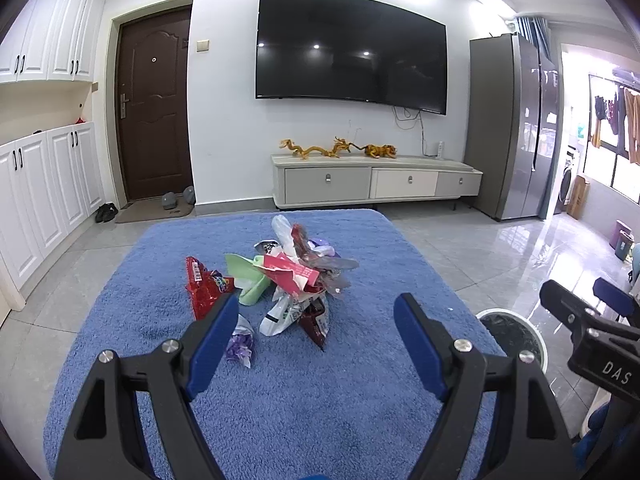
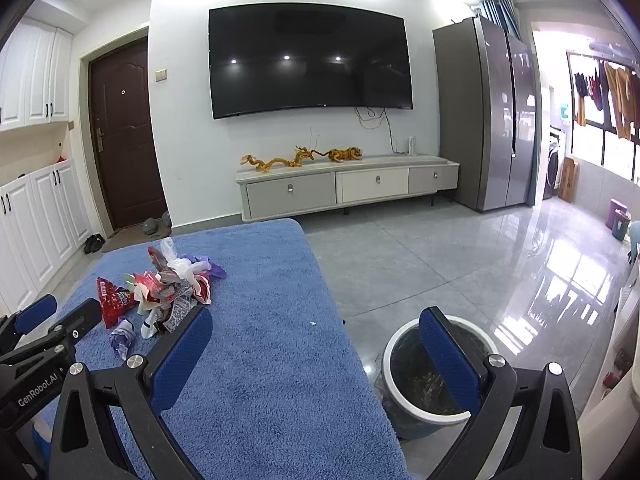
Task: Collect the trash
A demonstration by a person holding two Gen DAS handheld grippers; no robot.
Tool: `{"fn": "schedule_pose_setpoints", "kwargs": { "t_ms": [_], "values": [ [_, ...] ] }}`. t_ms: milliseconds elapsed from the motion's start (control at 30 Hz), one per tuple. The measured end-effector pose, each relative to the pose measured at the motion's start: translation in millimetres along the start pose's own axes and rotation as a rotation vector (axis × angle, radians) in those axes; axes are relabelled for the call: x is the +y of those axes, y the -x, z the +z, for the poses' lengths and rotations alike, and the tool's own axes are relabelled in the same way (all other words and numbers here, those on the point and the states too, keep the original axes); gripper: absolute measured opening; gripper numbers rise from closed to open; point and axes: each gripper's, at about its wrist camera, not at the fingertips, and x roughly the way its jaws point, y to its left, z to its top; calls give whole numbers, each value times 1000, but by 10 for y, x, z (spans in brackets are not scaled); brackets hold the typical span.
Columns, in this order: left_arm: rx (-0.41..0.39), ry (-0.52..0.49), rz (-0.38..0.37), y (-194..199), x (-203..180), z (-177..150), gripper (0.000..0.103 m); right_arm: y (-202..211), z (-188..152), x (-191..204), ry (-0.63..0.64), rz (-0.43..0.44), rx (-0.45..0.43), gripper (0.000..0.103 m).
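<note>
A pile of crumpled wrappers and plastic bags (image 1: pixel 288 276) lies on a blue fluffy cloth (image 1: pixel 280 392); it also shows in the right wrist view (image 2: pixel 160 296). A red wrapper (image 1: pixel 202 288) and a purple scrap (image 1: pixel 240 346) lie at its left. My left gripper (image 1: pixel 316 316) is open and empty, just short of the pile. My right gripper (image 2: pixel 316 332) is open and empty, over the cloth's right edge, beside a white-rimmed bin with a black liner (image 2: pixel 432 380). The bin's rim shows at the right in the left wrist view (image 1: pixel 516 332).
The cloth-covered surface (image 2: pixel 260 360) ends at its right edge above a glossy tiled floor (image 2: pixel 440 260). A TV cabinet (image 2: pixel 344 188), a wall TV, a grey fridge (image 2: pixel 488 120) and a brown door stand at the far wall. White cupboards line the left.
</note>
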Motion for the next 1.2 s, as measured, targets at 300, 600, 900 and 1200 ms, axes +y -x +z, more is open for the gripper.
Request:
{"fn": "schedule_pose_setpoints", "kwargs": {
  "t_ms": [300,600,900,1200],
  "values": [
    [-13,35,10,-21,33,105,79,-22,60,-130,-30,-7,-23,103],
    [17,75,1,-185,161,129,79,-29,154,-235,-87,25,-95,103],
    [59,104,-8,-416,297,122,79,-423,135,-230,-85,61,-13,103],
    [103,127,-23,-685,388,138,79,-745,180,-158,-67,56,49,103]
  ]
}}
